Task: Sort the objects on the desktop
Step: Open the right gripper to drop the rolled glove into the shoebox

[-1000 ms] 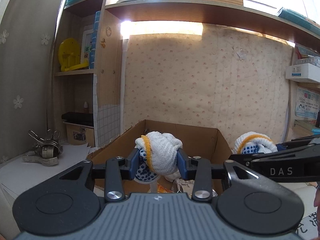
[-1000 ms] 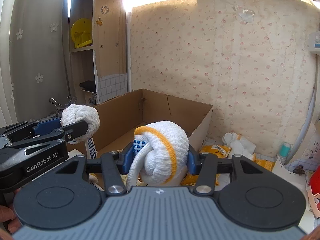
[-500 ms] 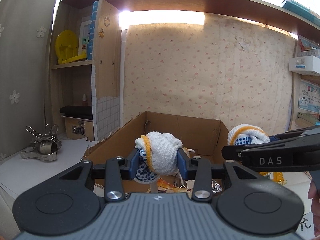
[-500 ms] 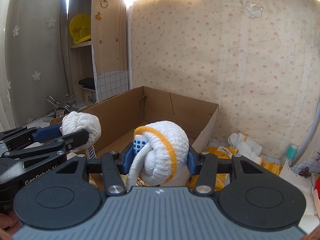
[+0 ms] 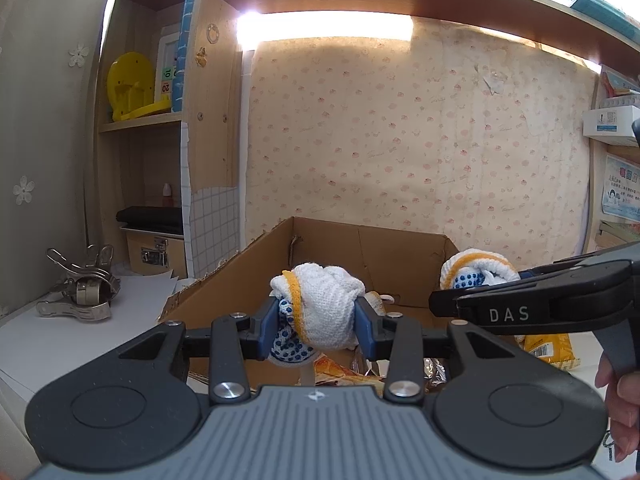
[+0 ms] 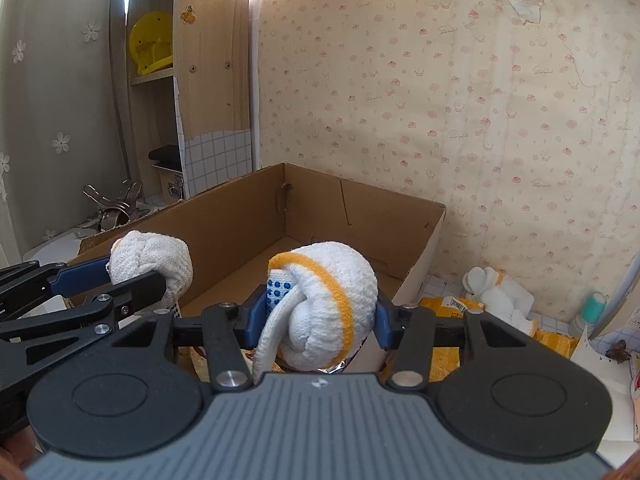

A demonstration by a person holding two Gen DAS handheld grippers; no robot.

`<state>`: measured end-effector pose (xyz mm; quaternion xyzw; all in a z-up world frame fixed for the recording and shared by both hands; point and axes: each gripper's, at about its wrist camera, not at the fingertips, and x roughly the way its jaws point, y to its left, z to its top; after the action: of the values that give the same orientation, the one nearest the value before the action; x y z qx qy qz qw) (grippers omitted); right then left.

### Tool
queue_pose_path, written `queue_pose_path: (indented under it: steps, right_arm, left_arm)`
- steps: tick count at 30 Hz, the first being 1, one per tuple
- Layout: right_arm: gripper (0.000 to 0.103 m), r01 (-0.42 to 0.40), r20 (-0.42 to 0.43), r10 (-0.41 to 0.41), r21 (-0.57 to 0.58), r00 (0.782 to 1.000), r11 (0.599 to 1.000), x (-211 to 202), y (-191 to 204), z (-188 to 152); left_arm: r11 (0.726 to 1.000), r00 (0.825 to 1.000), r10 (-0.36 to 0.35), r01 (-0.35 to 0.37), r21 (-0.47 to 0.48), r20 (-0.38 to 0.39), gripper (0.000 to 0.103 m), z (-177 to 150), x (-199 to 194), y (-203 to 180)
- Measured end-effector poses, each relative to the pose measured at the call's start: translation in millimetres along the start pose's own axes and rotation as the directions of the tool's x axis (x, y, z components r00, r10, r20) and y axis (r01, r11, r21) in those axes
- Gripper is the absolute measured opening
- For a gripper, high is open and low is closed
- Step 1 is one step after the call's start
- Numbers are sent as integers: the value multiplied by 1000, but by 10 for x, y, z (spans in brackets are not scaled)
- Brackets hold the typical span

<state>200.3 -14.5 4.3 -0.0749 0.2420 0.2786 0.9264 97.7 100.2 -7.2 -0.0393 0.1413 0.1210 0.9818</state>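
Now both grippers have edged nearer the cardboard box (image 6: 224, 220): the left gripper (image 5: 316, 322) clamps one balled work glove (image 5: 320, 304), the right gripper (image 6: 320, 316) another glove ball (image 6: 332, 300), both poised above its near end, ready for dropping in.

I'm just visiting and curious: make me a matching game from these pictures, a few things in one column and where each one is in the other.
Things:
1. rolled white knit glove with the orange band
2. brown cardboard box
3. shiny metal clips
4. yellow plastic stand

Places:
A. on a wooden shelf
B. on the white surface left of the box
C. clamped in the right gripper
D. open, just beyond both grippers

Pairs: 1-C, 2-D, 3-B, 4-A
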Motion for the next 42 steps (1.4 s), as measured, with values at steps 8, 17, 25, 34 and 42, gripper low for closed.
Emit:
queue_pose_path:
  steps: [8,17,25,34,42]
  right_arm:
    - [51,1,-21,-1,9,1000,1000,156,-24,31]
    - [51,-2,-39,2,9,999,1000,308,-57,82]
    - [51,-6,-50,7,11,999,1000,391,-73,106]
    - [52,-1,-46,1,11,999,1000,396,-103,121]
    - [53,2,-41,-1,12,999,1000,373,-96,119]
  left_arm:
    - [1000,1000,-5,5,4,-10,42,10,77,-19]
    - [1000,1000,3,-3,6,-18,42,6,131,-50]
    - [1000,1000,0,1,9,-21,43,26,159,-69]
    - [1000,1000,-7,7,15,-21,43,33,164,-96]
    - [1000,1000,1,0,11,-19,43,41,144,-100]
